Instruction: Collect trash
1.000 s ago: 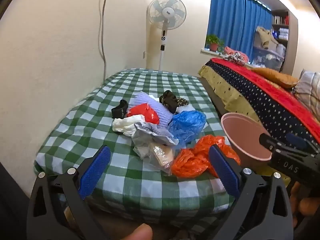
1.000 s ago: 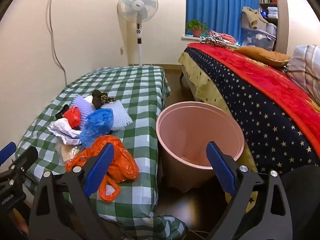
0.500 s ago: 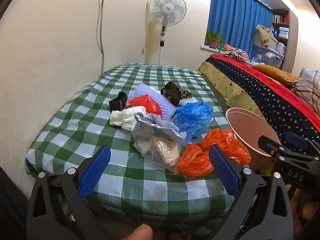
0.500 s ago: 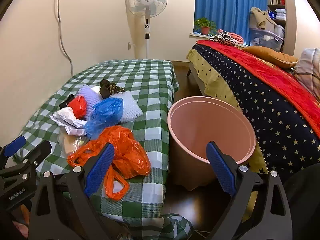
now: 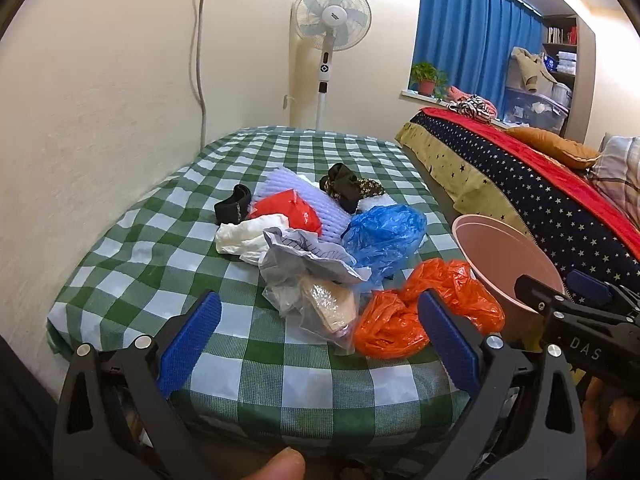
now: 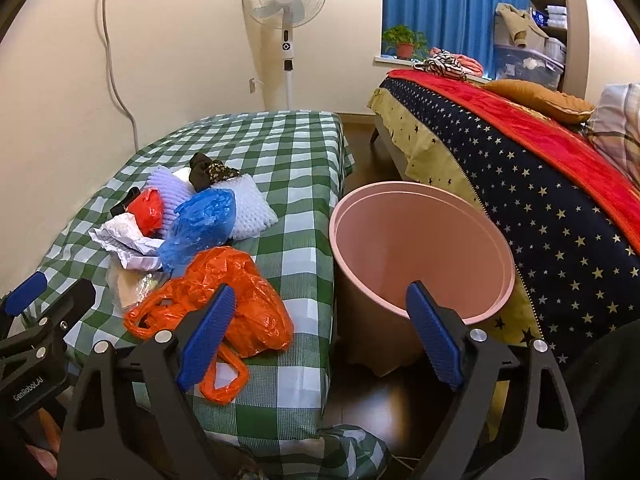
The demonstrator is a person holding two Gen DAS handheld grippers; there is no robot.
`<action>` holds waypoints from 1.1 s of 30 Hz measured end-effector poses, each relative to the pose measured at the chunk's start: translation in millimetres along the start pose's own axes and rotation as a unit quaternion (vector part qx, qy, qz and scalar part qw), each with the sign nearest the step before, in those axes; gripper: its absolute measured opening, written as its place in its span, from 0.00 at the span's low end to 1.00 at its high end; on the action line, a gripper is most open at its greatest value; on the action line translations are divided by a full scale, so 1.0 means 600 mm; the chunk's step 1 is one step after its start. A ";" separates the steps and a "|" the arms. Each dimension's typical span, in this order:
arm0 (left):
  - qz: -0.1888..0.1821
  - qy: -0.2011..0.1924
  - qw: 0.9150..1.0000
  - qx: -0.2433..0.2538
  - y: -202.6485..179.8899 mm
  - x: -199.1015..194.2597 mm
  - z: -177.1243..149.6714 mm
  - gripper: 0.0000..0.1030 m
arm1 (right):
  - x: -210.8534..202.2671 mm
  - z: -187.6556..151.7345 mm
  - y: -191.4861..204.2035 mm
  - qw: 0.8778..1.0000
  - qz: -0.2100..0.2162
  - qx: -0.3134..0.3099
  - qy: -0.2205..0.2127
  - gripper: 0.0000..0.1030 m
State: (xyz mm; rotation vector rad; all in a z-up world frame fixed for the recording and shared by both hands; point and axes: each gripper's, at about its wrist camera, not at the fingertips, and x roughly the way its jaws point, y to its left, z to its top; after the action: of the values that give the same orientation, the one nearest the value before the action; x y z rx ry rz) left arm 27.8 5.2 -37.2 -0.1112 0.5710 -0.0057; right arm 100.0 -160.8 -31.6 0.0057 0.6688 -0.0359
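A heap of trash lies on the green checked table point(image 5: 132, 264): an orange plastic bag point(image 5: 424, 312) point(image 6: 228, 296) nearest me, a clear wrapper point(image 5: 324, 304), crumpled paper point(image 5: 312, 256), a blue bag point(image 5: 384, 236) point(image 6: 200, 224), a red bag point(image 5: 288, 212), white foam netting point(image 6: 244, 208) and dark scraps. A pink bin point(image 6: 420, 248) point(image 5: 508, 264) stands on the floor right of the table. My left gripper point(image 5: 320, 340) is open and empty, short of the heap. My right gripper point(image 6: 320, 332) is open and empty, between the orange bag and the bin.
A bed with a starred blue and red cover point(image 6: 560, 184) runs along the right of the bin. A standing fan point(image 5: 330, 36) is behind the table by the wall. A cable point(image 5: 198, 40) hangs down the left wall.
Both grippers have moved forward and closer to the table; the heap and the bin look larger. Both stay open and empty.
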 end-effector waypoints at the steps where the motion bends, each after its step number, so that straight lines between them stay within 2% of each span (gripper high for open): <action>1: 0.000 0.001 1.000 0.000 -0.001 0.000 -0.001 0.93 | 0.000 0.001 0.000 1.000 0.000 0.001 0.000 0.83; 33: -0.008 0.005 1.000 -0.011 0.004 -0.001 -0.003 0.93 | -0.009 0.004 0.001 1.000 0.000 0.001 -0.009 0.83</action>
State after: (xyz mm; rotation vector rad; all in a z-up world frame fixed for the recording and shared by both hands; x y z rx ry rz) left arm 26.3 7.6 -38.8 -0.1363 0.5807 -0.0157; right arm 97.2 -159.9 -26.5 0.0074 0.6516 -0.0357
